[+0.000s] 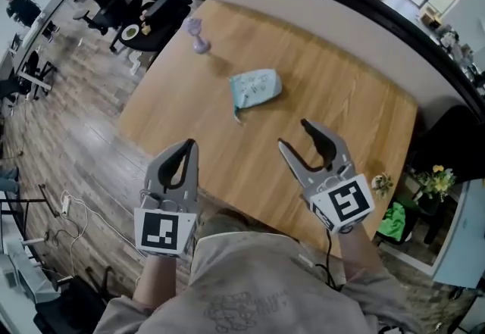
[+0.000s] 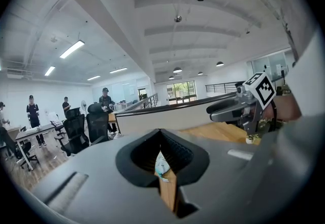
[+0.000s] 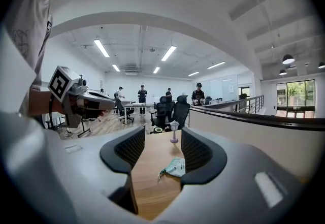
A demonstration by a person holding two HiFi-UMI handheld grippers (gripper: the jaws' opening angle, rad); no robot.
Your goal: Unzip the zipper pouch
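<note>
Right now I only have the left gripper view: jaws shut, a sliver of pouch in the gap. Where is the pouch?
Observer: The zipper pouch lies mid-way across the table, ahead of the left hand-held gripper and the right hand-held gripper, touching neither.
Operator: Right one's state?
Observer: Open, nothing gripped; the pouch lies farther along the table.
Operator: Anything beyond the pouch?
Observer: A small purple object stands near the far left corner, apart from it.

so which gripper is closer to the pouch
Right. The right gripper is a little short of the pouch; the left gripper is further back, off to its left.
</note>
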